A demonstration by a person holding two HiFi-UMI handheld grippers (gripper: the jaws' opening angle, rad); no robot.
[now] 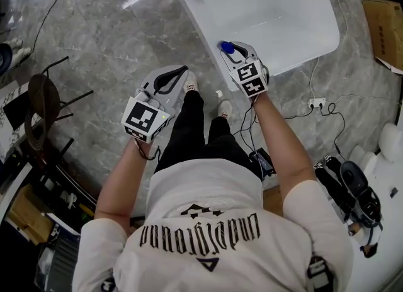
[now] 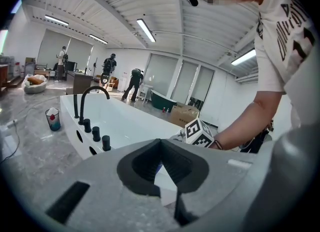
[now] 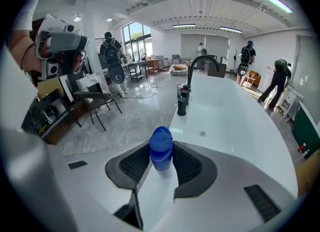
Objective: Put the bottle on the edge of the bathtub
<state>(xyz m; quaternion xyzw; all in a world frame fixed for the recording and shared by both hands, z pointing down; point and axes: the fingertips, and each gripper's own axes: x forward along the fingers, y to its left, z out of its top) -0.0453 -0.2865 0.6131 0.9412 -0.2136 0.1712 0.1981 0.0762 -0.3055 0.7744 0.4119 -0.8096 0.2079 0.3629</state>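
Bottle (image 3: pixel 161 148): noted clamped at blue cap between pads of right gripper (image 3: pixel 161 162), upright at bathtub (image 1: pixel 211 29) rim. Seating on rim unconfirmed. 1 step outstanding: release. Left gripper (image 2: pixel 160 148) closed, empty, idle.

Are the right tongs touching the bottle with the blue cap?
Touching. The right gripper view shows the right tongs shut on the bottle, both black pads pressing its blue cap with no gap.

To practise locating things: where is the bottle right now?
The bottle is clamped in the right tool, centred in the right gripper view, at the bathtub's near rim, right of centre in the head view.
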